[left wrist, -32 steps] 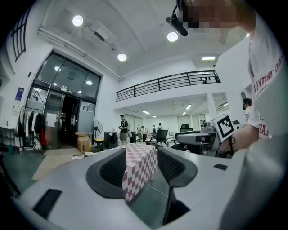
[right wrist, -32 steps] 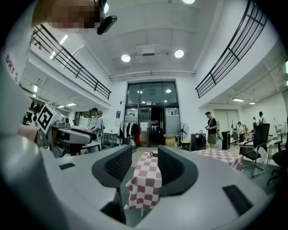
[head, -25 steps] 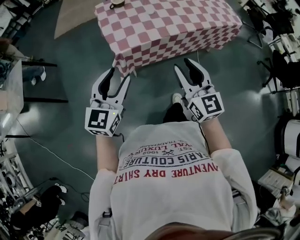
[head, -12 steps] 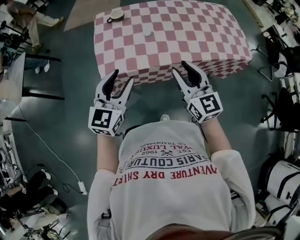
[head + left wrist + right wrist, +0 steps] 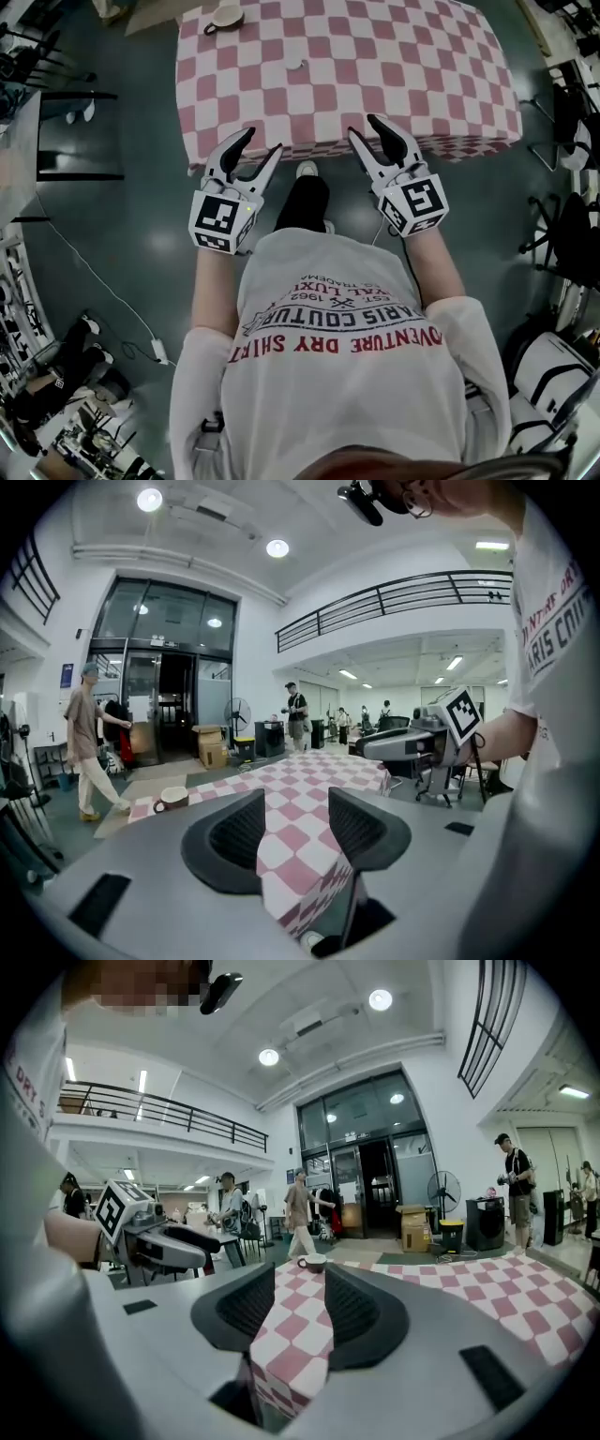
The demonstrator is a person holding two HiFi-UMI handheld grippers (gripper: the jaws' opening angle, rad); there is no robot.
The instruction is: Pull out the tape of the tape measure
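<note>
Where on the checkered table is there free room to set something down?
Nearly all of the checkered table is bare: the whole right half and the near edge. Only the far left corner is taken, by a cup, with a small white object a little nearer the middle.

Dark floor [image 5: 141, 244], checkered table [image 5: 375, 56] — glass doors [image 5: 159, 705], balcony railing [image 5: 394, 594] above.

I hold both arms out ahead of me, side by side and well apart. My left gripper [image 5: 261, 145] and right gripper [image 5: 364, 127] point forward, jaws standing apart and empty. My left forearm [image 5: 212, 286] and right forearm [image 5: 436, 267] are bare.
</note>
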